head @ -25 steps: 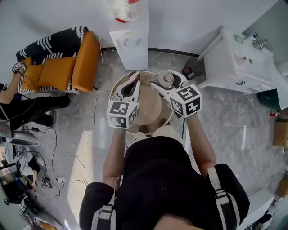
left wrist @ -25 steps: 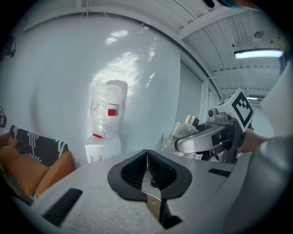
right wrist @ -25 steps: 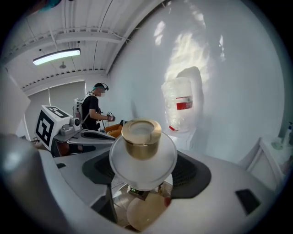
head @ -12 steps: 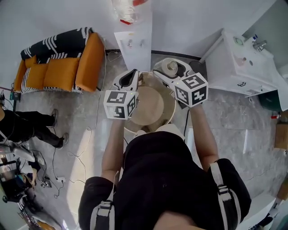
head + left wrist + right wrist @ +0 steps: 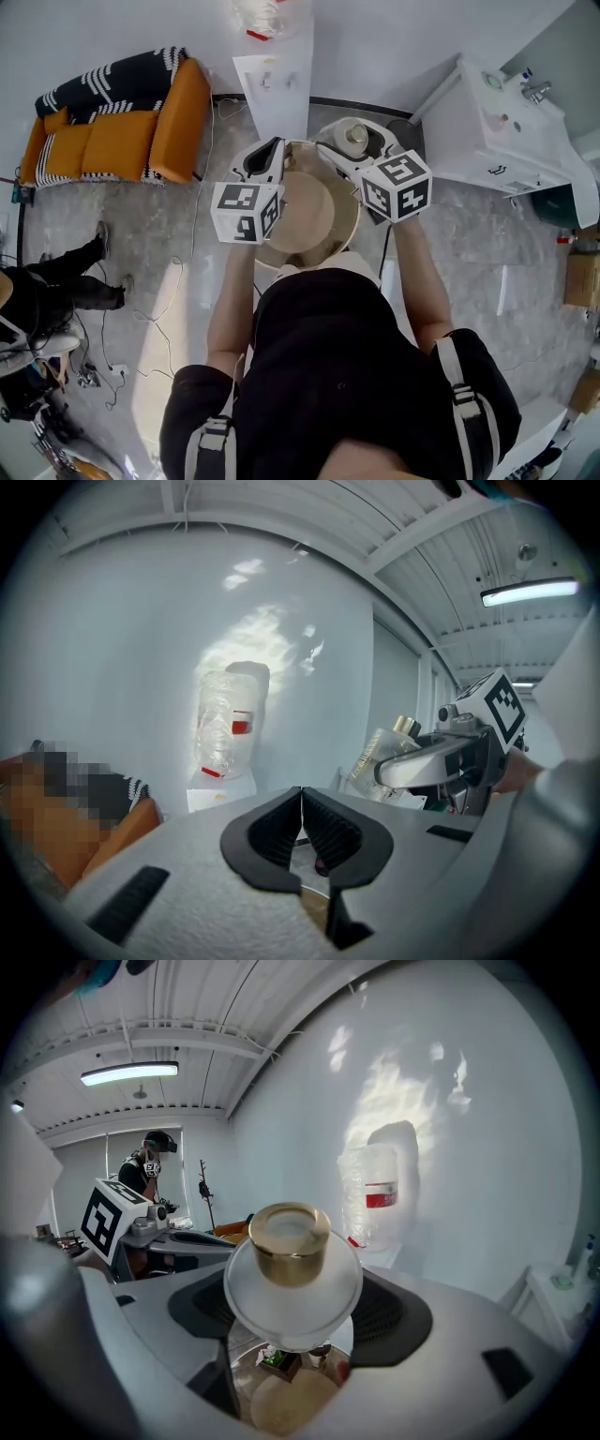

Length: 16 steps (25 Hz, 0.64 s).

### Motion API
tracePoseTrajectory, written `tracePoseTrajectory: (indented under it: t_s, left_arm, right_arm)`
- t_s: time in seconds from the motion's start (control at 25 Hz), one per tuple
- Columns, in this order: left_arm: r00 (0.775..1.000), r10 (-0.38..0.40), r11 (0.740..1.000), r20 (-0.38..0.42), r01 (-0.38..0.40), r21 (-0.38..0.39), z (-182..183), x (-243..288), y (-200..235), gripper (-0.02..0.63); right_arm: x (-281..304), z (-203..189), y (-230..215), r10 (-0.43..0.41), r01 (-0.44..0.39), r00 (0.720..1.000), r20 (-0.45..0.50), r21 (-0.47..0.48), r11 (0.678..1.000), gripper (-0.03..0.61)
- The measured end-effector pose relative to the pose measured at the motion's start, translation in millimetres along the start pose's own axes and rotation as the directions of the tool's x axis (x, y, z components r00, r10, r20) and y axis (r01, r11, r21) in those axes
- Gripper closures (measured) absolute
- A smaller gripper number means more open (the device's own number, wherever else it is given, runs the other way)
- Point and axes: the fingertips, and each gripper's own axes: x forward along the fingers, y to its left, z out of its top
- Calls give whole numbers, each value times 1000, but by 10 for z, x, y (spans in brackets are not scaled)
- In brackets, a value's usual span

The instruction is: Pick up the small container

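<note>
My right claw [image 5: 298,1309] is clamped on the small frosted-glass container with a gold cap [image 5: 291,1260], held in the air above the far edge of the round beige surface [image 5: 314,220]. My left claw [image 5: 302,822] hangs over that surface's far-left rim, jaws pressed together, apparently on nothing.

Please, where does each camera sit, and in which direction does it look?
Head view: on the person's head, looking steeply down at the round table; chest and both arms show.
Left gripper view: on the left gripper, along its shut jaws toward the water bottle; the right gripper shows.
Right gripper view: on that gripper, along jaws shut on the small container.
Both gripper views share the water bottle.
</note>
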Motion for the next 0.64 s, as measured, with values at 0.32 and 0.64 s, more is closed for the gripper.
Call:
tracePoseTrajectory:
  t_s: [0.32, 0.64]
  left_arm:
    - [1000, 1, 1000, -2, -1, 0, -51, -42, 37, 594]
    - [1000, -4, 1000, -8, 4, -2, -62, -40, 70, 594]
  right_arm:
    - [21, -21, 57, -2, 2, 1000, 10, -9, 1000, 244]
    - [76, -20, 67, 1, -1, 1000, 5, -22, 1000, 244]
